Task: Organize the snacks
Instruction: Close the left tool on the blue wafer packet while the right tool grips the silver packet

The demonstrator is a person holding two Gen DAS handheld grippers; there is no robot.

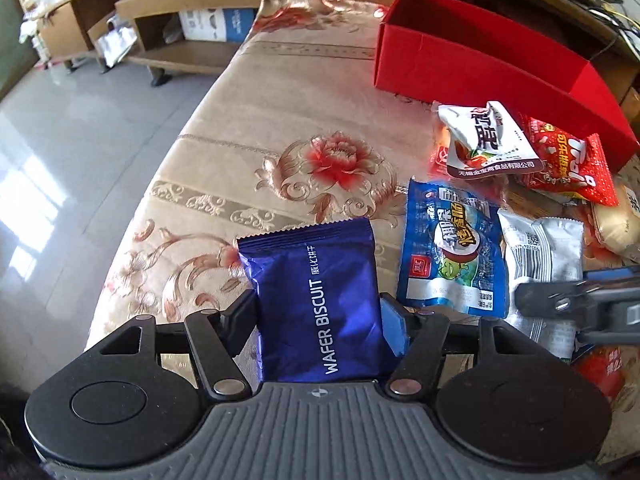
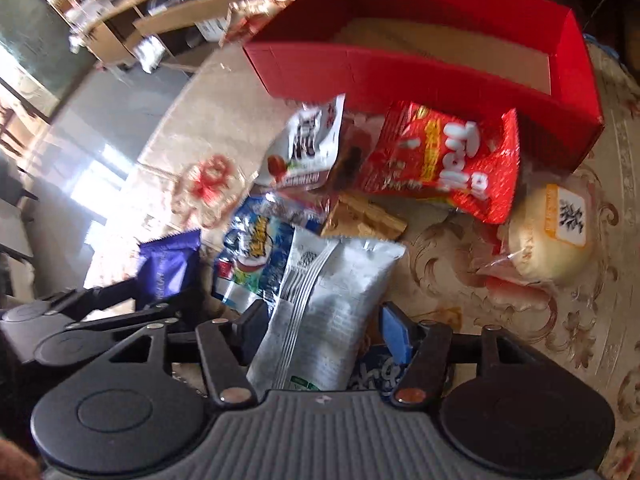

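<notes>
The blue wafer biscuit packet [image 1: 320,300] is sitting upright between the jaws of the left gripper [image 1: 320,316], with the black pad and the blue pad pressing against its two sides, so the jaws are gripping it. The left gripper is pointing steeply down at the surface [image 1: 280,92], which is wearing a beige cloth with red flowers. The silver-white packet [image 2: 320,312] is lying between the jaws of the right gripper [image 2: 320,328]; the black pad is touching its left edge, while a gap is showing beside the blue pad, so the jaws are standing open around it. The right gripper is also pointing steeply down, just beside the left one. The blue cartoon packet [image 1: 452,252] is lying between the two gripped-at packets. Beyond it, the white packet with dark characters [image 1: 488,140] and the red packet [image 1: 568,164] are overlapping near the red box [image 1: 460,60], which is standing open at the far side. A round pale bun in clear wrap [image 2: 548,236] is resting to the right. The right wrist view is motion-blurred, making print unreadable. A blue printed item [image 2: 380,372] under the silver-white packet is mostly hidden.
</notes>
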